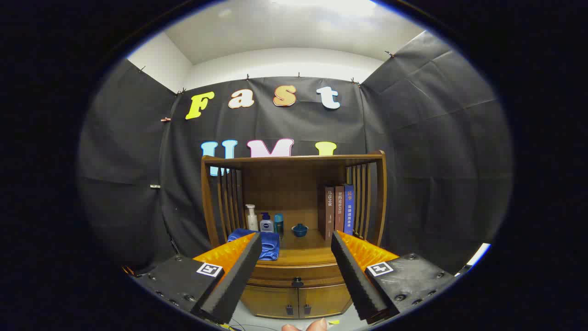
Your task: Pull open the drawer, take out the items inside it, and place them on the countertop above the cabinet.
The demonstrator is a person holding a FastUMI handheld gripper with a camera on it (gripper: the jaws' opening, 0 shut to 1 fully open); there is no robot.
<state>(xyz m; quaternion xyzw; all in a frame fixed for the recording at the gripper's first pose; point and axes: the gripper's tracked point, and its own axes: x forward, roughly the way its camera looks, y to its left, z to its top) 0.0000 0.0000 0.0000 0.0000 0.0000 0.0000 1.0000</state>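
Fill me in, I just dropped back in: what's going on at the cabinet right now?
A person is holding the gripper open and empty, aimed at the small wooden cabinet a little way ahead. The drawer with the dark knob looks shut, so nothing has been taken out. On the countertop above it sit a folded blue towel, a white pump bottle, a small blue bowl and three upright books. The drawer knob lies between and beyond the fingers.

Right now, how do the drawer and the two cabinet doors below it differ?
The drawer is one wide, low front with a single knob at its centre; the cabinet doors are a pair, taller, each with its own handle near the middle seam. Both are brown wood and closed. The claw is open, short of the drawer.
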